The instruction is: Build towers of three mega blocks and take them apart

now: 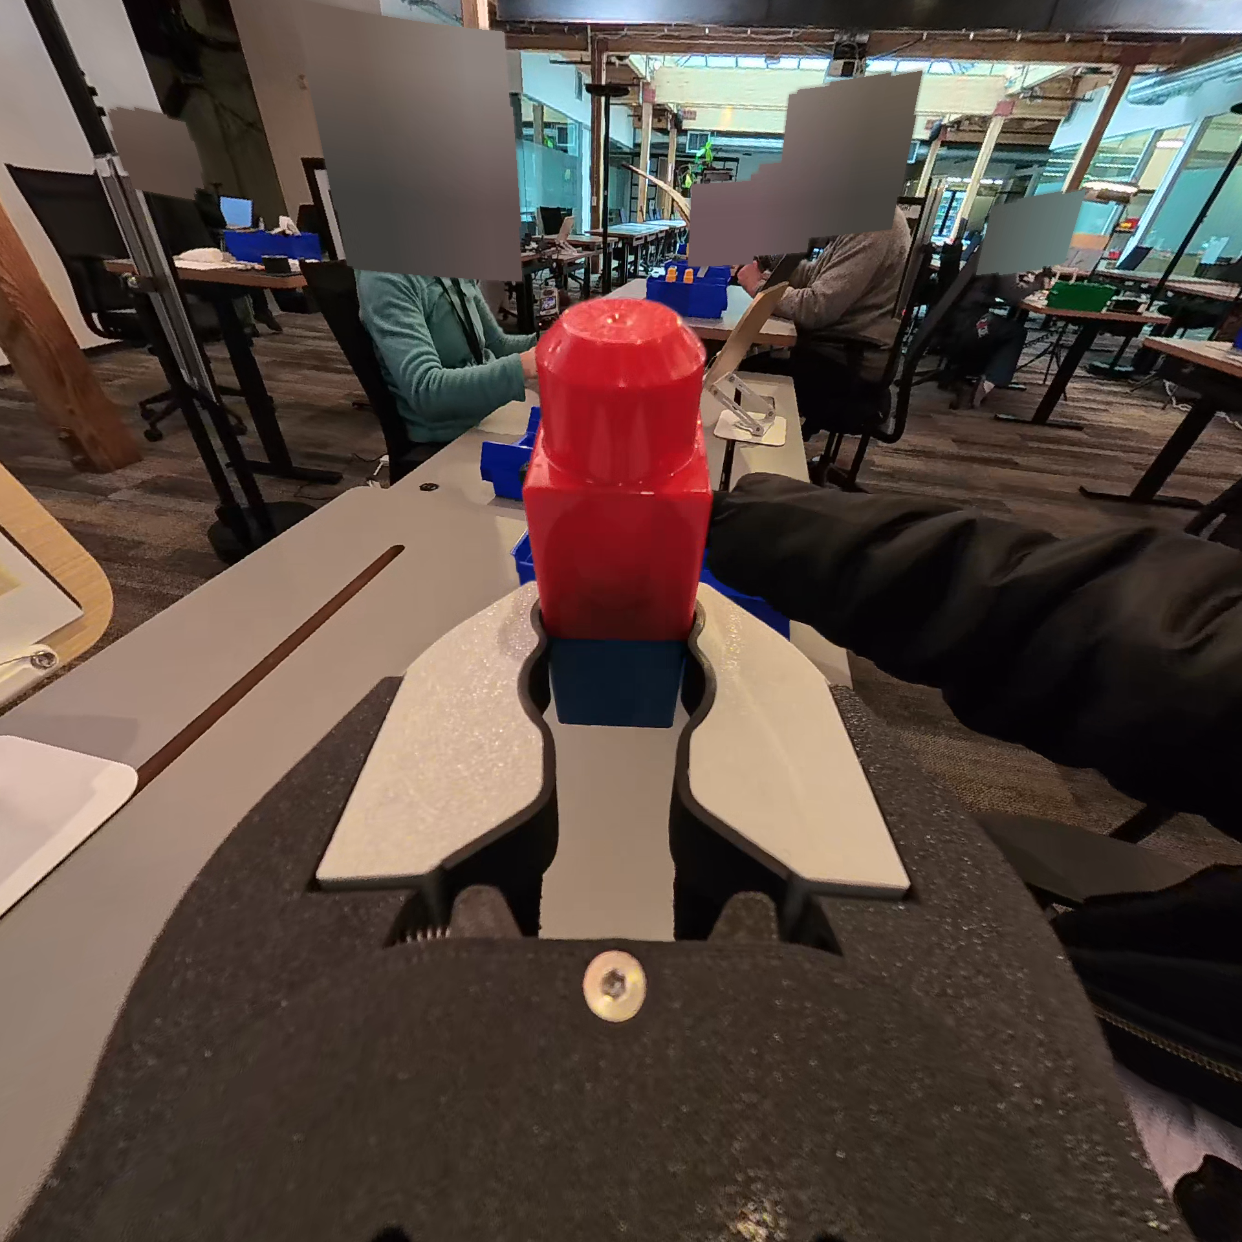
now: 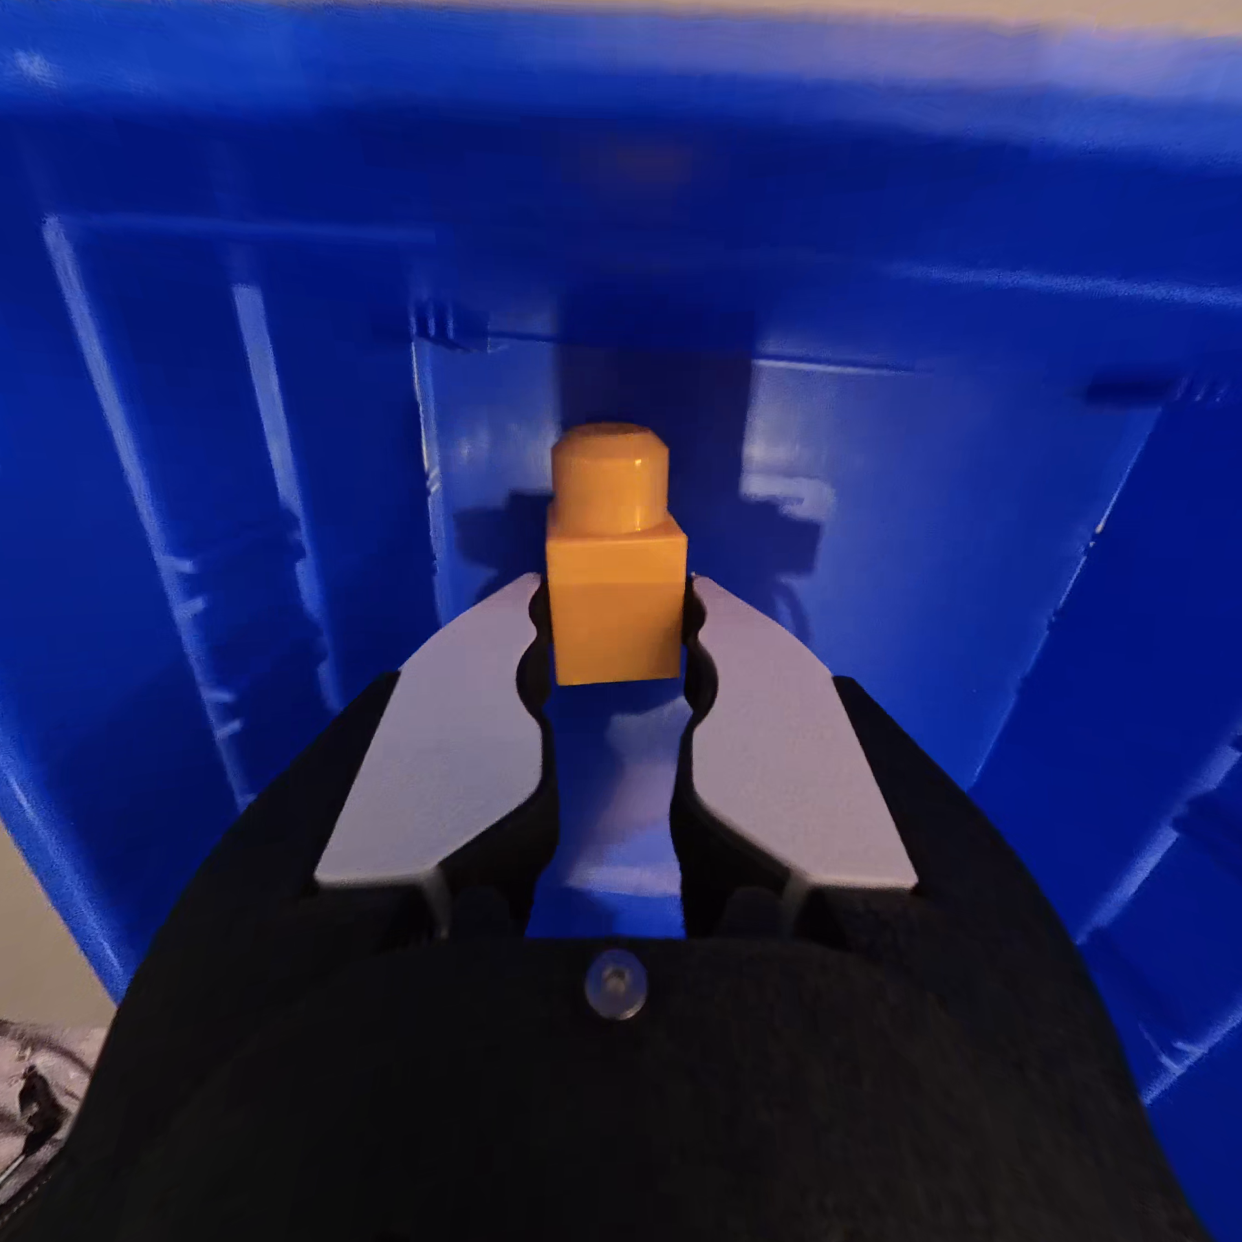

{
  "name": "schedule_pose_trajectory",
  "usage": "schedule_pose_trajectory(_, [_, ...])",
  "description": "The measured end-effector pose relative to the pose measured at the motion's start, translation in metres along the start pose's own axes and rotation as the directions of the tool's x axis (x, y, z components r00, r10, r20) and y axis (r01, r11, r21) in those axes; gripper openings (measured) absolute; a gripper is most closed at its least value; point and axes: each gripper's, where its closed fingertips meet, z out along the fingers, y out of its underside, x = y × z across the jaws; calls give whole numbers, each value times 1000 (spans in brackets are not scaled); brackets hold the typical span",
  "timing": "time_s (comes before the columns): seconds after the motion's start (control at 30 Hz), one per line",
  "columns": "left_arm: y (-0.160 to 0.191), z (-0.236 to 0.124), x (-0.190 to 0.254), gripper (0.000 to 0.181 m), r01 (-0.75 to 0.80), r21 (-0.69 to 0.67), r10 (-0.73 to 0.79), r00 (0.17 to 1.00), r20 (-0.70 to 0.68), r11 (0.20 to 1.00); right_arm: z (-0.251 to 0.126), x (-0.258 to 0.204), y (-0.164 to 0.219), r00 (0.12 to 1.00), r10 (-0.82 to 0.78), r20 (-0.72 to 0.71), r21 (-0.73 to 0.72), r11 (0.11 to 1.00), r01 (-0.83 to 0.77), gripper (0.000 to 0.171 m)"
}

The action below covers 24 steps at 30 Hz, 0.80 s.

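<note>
Blocks: a two-high stack, red block point(image 1: 617, 537) on blue block point(image 1: 613, 682), is clamped at the join by the left gripper point(image 1: 615, 635), fingers closed on it, upright over the grey table point(image 1: 201, 706). The right gripper point(image 2: 615, 628) is closed on an orange block point(image 2: 615, 605), stud up, inside the blue bin point(image 2: 941, 537).

Judged step: fetching the third block to cap the tower. To do it well, lift the orange block straight up clear of the bin walls, centre its hollow base over the red stud, then press down while the left grip holds firm. The left fingers hold low, so a skewed press may tip the red block.

Surroundings: a black sleeve point(image 1: 941, 618) crosses toward the bin, right of the stack. Beyond are desks, further bins and seated persons. The bin's walls crowd the right gripper; that view is blurred.
</note>
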Motion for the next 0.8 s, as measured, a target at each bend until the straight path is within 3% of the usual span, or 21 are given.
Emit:
schedule_pose_trajectory(0.23, [1, 1, -1, 36, 10, 0, -10, 1000, -6, 1000, 1, -5, -4, 1000, -21, -9, -8, 1000, 21, 37])
schedule_pose_trajectory(0.33, [1, 1, 3, 36, 23, 2, -23, 999, -36, 1000, -7, -4, -9, 999, -33, -22, 48, 998, 34, 53])
schedule_pose_trajectory(0.43, [-1, 0, 4, 36, 31, 17, -30, 998, -53, 999, -40, -1, -9, 996, -72, -56, 123, 989, 79, 57])
schedule_pose_trajectory(0.53, [-1, 0, 6, 36, 33, 25, -31, 995, -93, 999, -110, 2, -5, 976, -108, -191, 241, 958, 153, 58])
schedule_pose_trajectory(0.6, [4, 4, 10, 36, 35, 5, -34, 988, -151, 999, -168, -30, -10, 953, -186, -241, 391, 879, 271, 58])
schedule_pose_trajectory(0.67, [13, 12, 13, 36, 35, -32, -40, 981, -188, 999, -218, -112, -9, 912, -389, -130, 572, 722, 390, 57])
schedule_pose_trajectory(0.73, [23, 20, 12, 36, 47, -74, -62, 978, -202, 996, -264, -220, 10, 737, -672, 71, 762, 513, 394, 60])
schedule_pose_trajectory(0.8, [30, 27, 15, 35, 53, -105, -76, 971, -227, 993, -296, -294, 36, 542, -830, 131, 867, 361, 344, 60])
